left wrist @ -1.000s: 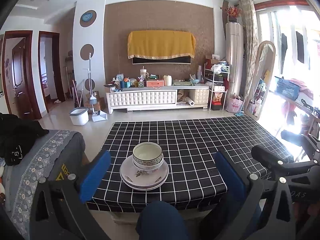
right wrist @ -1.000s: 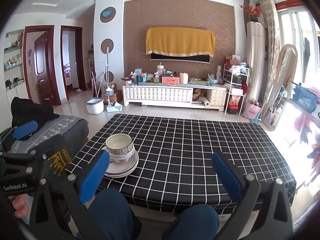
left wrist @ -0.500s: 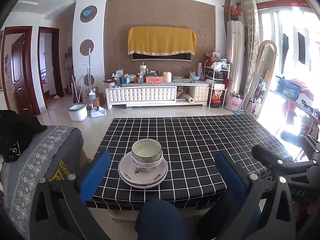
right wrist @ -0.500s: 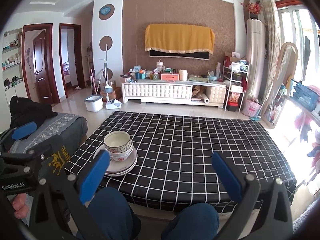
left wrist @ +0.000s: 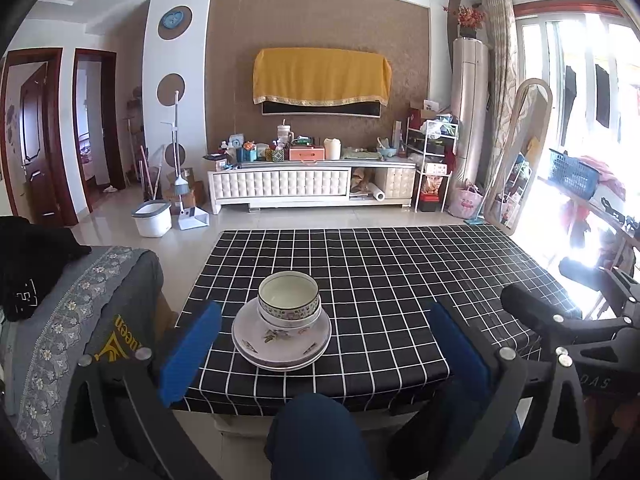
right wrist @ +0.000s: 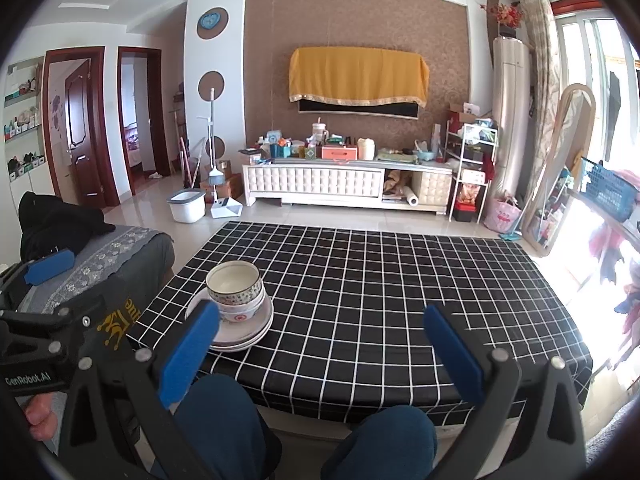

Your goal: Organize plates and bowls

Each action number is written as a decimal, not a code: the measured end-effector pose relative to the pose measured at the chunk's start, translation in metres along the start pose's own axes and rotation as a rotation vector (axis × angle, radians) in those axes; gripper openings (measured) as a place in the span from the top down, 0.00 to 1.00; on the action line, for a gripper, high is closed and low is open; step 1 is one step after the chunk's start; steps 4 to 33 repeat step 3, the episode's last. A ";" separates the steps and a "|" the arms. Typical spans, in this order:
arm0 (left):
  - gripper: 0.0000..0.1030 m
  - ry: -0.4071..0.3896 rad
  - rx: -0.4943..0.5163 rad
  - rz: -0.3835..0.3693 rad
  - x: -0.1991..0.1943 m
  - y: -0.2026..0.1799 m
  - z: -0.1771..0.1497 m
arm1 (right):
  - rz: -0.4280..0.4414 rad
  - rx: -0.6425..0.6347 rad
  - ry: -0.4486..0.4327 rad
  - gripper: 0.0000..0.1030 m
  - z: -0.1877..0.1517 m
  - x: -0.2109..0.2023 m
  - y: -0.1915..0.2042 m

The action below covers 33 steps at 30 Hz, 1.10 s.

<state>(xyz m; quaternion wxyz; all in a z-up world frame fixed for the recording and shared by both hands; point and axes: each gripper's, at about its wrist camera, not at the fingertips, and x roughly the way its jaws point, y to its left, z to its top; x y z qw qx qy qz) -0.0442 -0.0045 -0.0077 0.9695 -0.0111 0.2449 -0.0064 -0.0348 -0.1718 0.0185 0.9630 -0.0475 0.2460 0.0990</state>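
Checked black cloth covers the worktop [left wrist: 400,280]; near its front-left corner sit stacked bowls [left wrist: 289,306] on stacked plates [left wrist: 280,346]. Left gripper [left wrist: 324,354] and right gripper [right wrist: 320,354] hover short of that stack, jaws spread wide, holding nothing.

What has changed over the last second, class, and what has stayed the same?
Little has changed: both cameras tilted slightly, so the dish stack sits a bit higher in view. The left gripper and right gripper stay open and empty. The bowls remain stacked on the plates.
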 end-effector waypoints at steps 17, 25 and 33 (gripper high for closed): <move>0.00 -0.004 -0.007 -0.003 -0.001 0.000 0.000 | 0.002 0.003 0.000 0.00 0.000 0.000 -0.001; 0.00 -0.004 -0.007 -0.003 -0.001 0.000 0.000 | 0.002 0.003 0.000 0.00 0.000 0.000 -0.001; 0.00 -0.004 -0.007 -0.003 -0.001 0.000 0.000 | 0.002 0.003 0.000 0.00 0.000 0.000 -0.001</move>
